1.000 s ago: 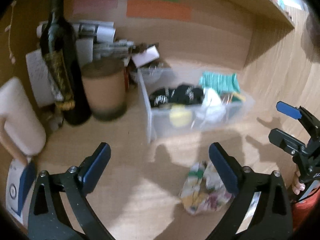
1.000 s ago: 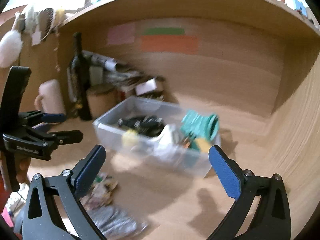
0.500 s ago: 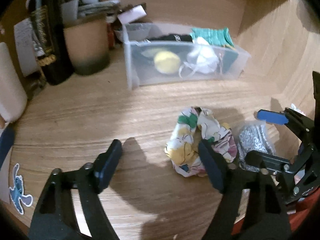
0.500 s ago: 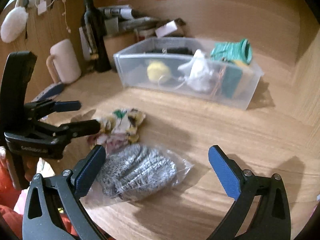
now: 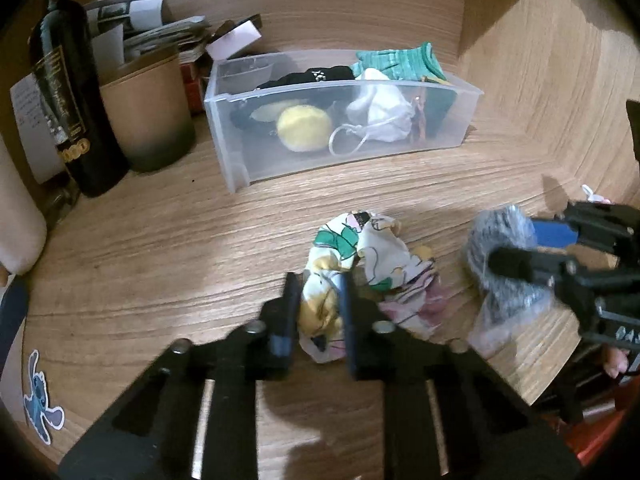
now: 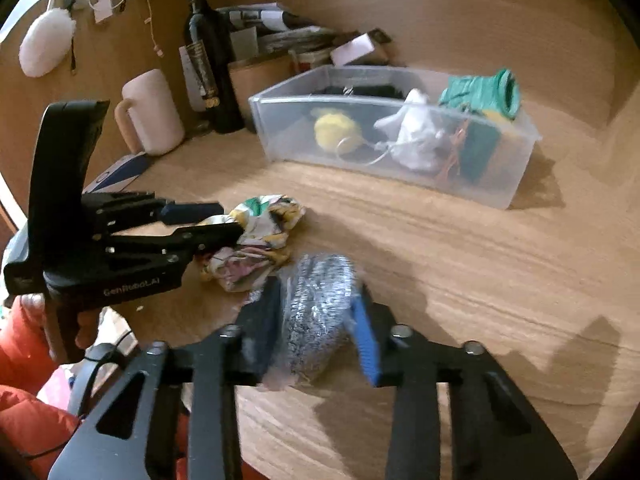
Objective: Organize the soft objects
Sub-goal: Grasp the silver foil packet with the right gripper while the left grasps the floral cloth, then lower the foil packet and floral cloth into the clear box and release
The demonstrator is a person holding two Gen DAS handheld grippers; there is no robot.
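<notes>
A crumpled floral cloth (image 5: 372,260) lies on the wooden desk; it also shows in the right wrist view (image 6: 260,236). My left gripper (image 5: 318,292) is shut on the cloth's near left end. A grey steel-wool scourer in a clear bag (image 6: 316,312) lies right of the cloth; it also shows in the left wrist view (image 5: 500,264). My right gripper (image 6: 316,320) is shut on the bagged scourer. A clear plastic bin (image 5: 240,152) behind holds a yellow ball, white pouch, black cloth and green glove.
A dark wine bottle (image 5: 72,92), a brown cup (image 5: 148,112) and a pale mug (image 6: 150,112) stand at the back left beside stacked papers. The desk's side wall (image 5: 560,80) rises on the right. A sticker (image 5: 40,400) lies near the front left edge.
Both grippers moved down and forward onto the desk items and closed: the left on the floral cloth, the right on the bagged scourer.
</notes>
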